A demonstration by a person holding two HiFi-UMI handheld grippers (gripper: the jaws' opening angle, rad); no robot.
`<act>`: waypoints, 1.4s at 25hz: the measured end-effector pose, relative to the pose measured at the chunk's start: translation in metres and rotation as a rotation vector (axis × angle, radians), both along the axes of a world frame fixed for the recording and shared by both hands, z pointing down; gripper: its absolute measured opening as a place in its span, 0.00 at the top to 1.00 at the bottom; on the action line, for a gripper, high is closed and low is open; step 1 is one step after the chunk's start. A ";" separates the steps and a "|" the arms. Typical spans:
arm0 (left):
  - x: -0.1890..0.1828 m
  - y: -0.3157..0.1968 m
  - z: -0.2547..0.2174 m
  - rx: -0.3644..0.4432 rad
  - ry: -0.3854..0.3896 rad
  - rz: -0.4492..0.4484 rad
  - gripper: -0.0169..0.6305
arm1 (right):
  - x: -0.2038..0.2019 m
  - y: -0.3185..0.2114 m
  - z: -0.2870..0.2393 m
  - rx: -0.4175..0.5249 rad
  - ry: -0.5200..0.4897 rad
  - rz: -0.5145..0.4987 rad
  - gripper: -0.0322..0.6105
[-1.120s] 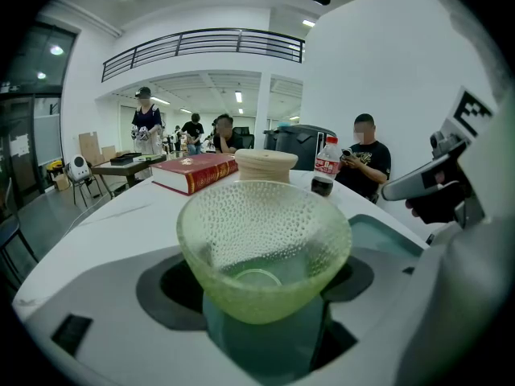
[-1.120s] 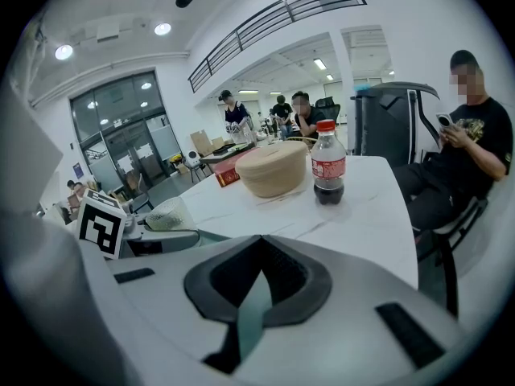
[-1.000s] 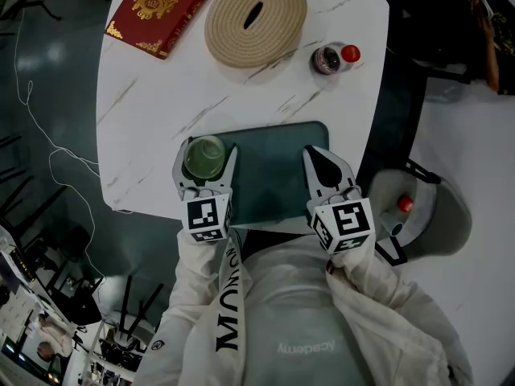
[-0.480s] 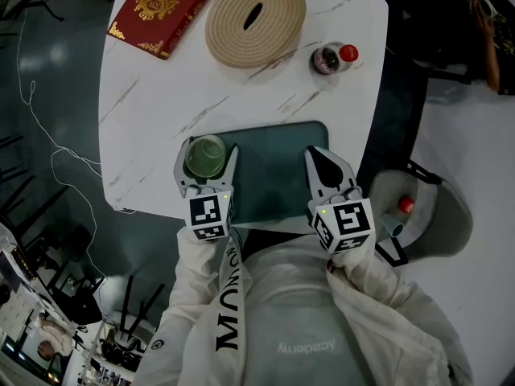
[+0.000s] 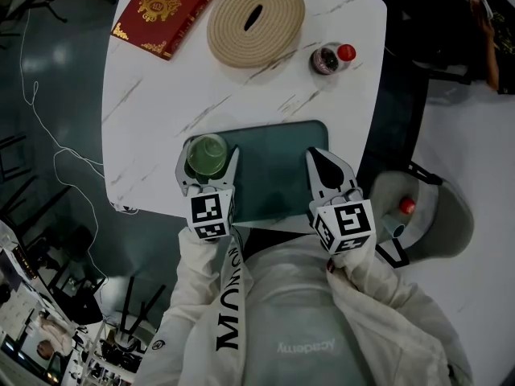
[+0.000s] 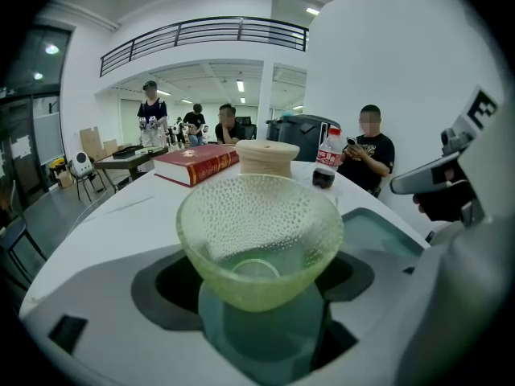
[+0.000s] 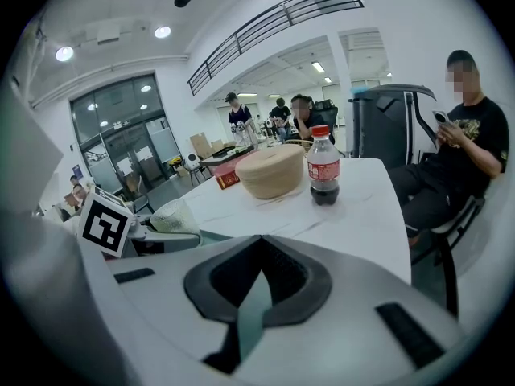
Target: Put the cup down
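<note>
Green glass cup (image 6: 259, 244) upright, left gripper (image 5: 206, 182) clamping

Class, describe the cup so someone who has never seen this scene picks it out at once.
On the white marble table, find the dark green mat at the near edge. At its left end the left hand-held gripper holds the cup: pale green dimpled glass, unlike the red book, woven disc and cola bottle.
</note>
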State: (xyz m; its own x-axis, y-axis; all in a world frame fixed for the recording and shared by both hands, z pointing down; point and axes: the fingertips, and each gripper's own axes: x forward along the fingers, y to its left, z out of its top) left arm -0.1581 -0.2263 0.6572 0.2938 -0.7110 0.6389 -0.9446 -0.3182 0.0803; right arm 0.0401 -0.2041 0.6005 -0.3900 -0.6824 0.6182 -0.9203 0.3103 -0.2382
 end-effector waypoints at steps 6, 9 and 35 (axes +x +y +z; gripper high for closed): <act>-0.005 0.005 -0.006 0.000 -0.013 -0.020 0.36 | -0.004 0.007 -0.004 0.006 -0.005 -0.012 0.94; -0.007 0.011 -0.009 -0.003 -0.022 -0.026 0.36 | -0.005 0.010 -0.008 0.016 -0.014 -0.011 0.94; -0.030 0.113 -0.079 0.083 -0.039 -0.090 0.36 | -0.026 0.097 -0.060 0.109 -0.023 -0.089 0.94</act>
State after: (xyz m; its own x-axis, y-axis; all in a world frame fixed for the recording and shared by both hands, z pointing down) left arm -0.1879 -0.1130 0.5786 0.2023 -0.7840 0.5869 -0.9715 -0.2360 0.0195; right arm 0.0140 -0.1069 0.5404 -0.4653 -0.7069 0.5327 -0.8827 0.4155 -0.2197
